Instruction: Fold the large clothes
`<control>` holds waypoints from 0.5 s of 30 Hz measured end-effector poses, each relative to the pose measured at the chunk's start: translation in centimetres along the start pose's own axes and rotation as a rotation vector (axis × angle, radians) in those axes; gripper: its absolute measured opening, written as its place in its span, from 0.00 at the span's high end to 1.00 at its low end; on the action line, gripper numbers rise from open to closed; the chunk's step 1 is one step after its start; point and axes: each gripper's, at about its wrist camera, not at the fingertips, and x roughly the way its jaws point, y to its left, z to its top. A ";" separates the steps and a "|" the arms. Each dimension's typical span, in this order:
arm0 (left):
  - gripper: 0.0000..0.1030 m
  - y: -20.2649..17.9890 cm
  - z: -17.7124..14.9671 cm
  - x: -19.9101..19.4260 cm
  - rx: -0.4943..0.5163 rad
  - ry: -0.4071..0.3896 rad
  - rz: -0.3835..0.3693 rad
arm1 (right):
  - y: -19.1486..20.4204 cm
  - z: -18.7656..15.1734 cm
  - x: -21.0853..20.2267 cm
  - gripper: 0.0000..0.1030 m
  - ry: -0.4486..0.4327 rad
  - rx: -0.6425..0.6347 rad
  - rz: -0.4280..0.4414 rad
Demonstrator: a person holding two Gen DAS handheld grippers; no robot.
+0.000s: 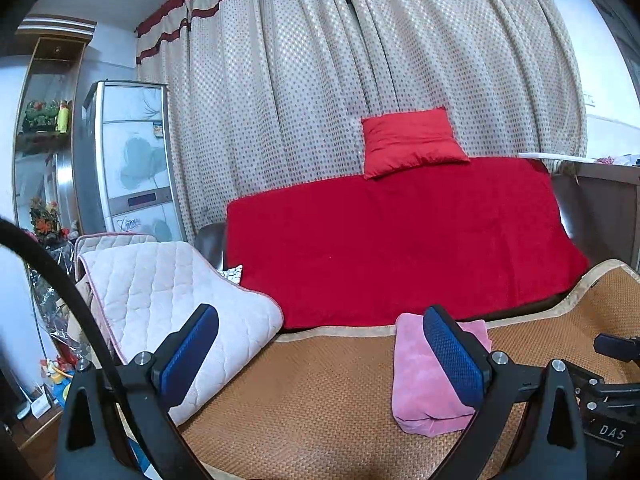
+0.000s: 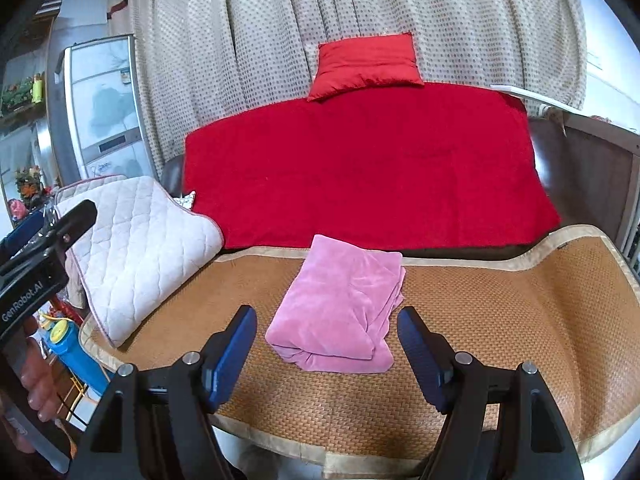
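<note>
Right wrist view showed the folded pink garment [image 2: 340, 308] lying flat on the woven bamboo mat [image 2: 500, 304], a neat multi-layer rectangle, fold edge toward camera, loose layered edges on its right side. Right gripper [image 2: 326, 354] hung above and in front of it, jaws released, nothing between them, pads clear of the cloth. Left of the garment, well apart, a white quilted pad [image 2: 136, 248] draped over the mat's left end. Behind the mat, a red blanket [image 2: 360, 176] covered a sofa back, with a red cushion [image 2: 366, 64] on top against a dotted beige curtain [image 2: 360, 8]. At left edge, a person's hand [image 2: 34, 392] held the left gripper's body. Blue bottle [image 2: 74, 354] stood below the mat's left corner.

Left wrist view: left gripper [image 1: 320, 354] jaws spread wide, empty. Pink garment [image 1: 424, 384] sat partly hidden behind the right-side finger [image 1: 452, 356], resting on the mat [image 1: 320, 392]; contact with the finger could not be told. Quilted pad [image 1: 168, 296] behind the left-side finger. Patterned refrigerator [image 1: 132, 160] stood at far left beside the curtain [image 1: 320, 80].
</note>
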 end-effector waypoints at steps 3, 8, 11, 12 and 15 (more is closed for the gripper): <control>0.01 0.2 0.3 -0.6 -0.010 0.005 -0.004 | 0.2 -0.1 -0.8 0.26 -0.016 -0.005 -0.014; 0.01 0.6 0.5 -0.9 -0.025 0.016 -0.002 | 0.4 0.1 -2.1 0.26 -0.053 -0.013 -0.035; 0.01 0.6 0.6 -1.1 -0.025 0.011 0.004 | 0.5 0.3 -2.7 0.26 -0.073 -0.020 -0.050; 0.01 0.6 0.5 -1.1 -0.024 0.012 0.004 | 0.6 0.3 -2.8 0.26 -0.075 -0.018 -0.053; 0.01 0.6 0.6 -1.3 -0.023 0.009 0.004 | 0.7 0.3 -3.3 0.26 -0.083 -0.005 -0.062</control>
